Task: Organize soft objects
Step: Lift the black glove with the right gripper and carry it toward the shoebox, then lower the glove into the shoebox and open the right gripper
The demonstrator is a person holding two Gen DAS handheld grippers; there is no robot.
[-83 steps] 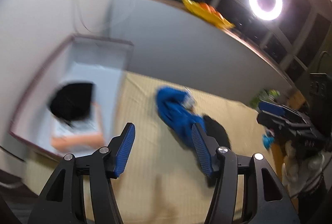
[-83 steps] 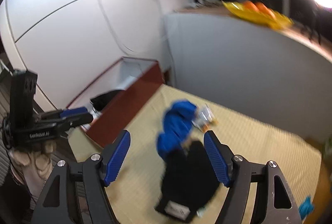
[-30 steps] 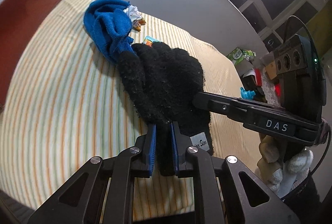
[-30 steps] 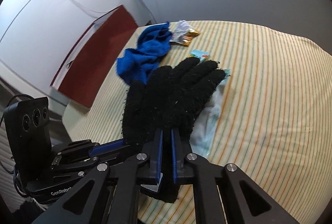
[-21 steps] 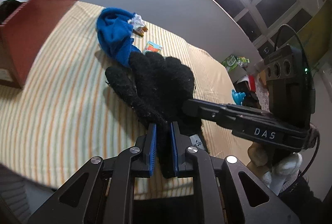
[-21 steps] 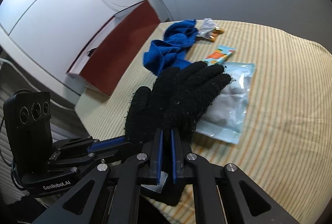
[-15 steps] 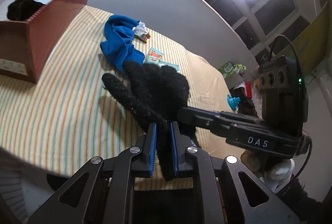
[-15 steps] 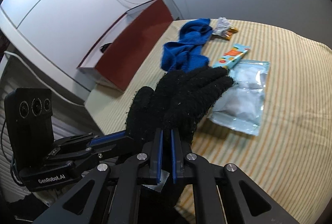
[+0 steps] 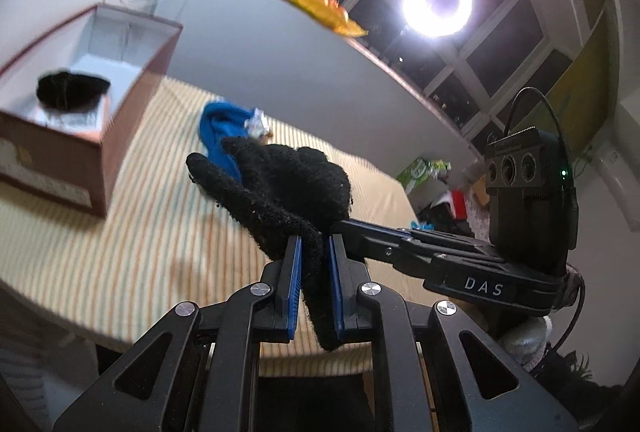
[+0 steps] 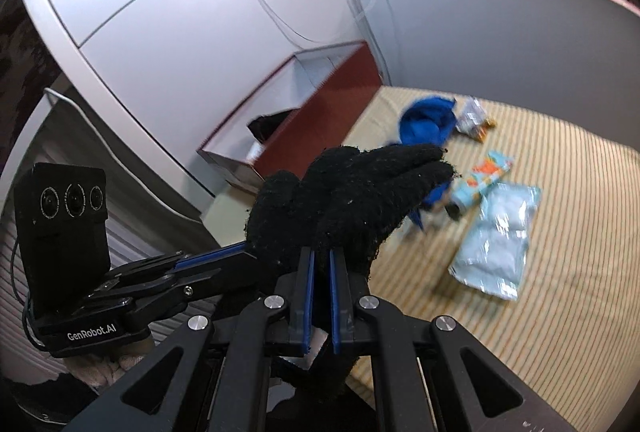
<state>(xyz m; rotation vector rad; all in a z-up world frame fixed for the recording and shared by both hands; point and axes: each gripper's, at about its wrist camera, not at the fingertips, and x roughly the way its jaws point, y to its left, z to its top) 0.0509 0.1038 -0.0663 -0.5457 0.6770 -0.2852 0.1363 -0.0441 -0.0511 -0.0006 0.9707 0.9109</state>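
A fuzzy black glove (image 9: 280, 184) (image 10: 352, 200) hangs in the air above the striped table, held at its cuff from both sides. My left gripper (image 9: 314, 252) is shut on the cuff, and so is my right gripper (image 10: 322, 262). Each gripper shows in the other's view, the right gripper (image 9: 352, 228) coming in from the right and the left gripper (image 10: 240, 252) from the left. A blue cloth (image 9: 218, 130) (image 10: 426, 122) lies crumpled on the table behind the glove. The red-brown box (image 9: 132, 104) (image 10: 320, 112) at the left holds a black soft item (image 9: 72, 90).
Snack packets lie on the striped tablecloth (image 10: 560, 232): a silvery wrapper (image 10: 472, 118), a pale blue and orange packet (image 10: 486, 172) and a clear pouch (image 10: 500, 252). A grey partition (image 9: 256, 56) backs the table. A ring light (image 9: 436, 2) shines at upper right.
Both grippers have risen with the black glove, lifting it off the table and the clear pouch. The box and the partition's top now show more fully.
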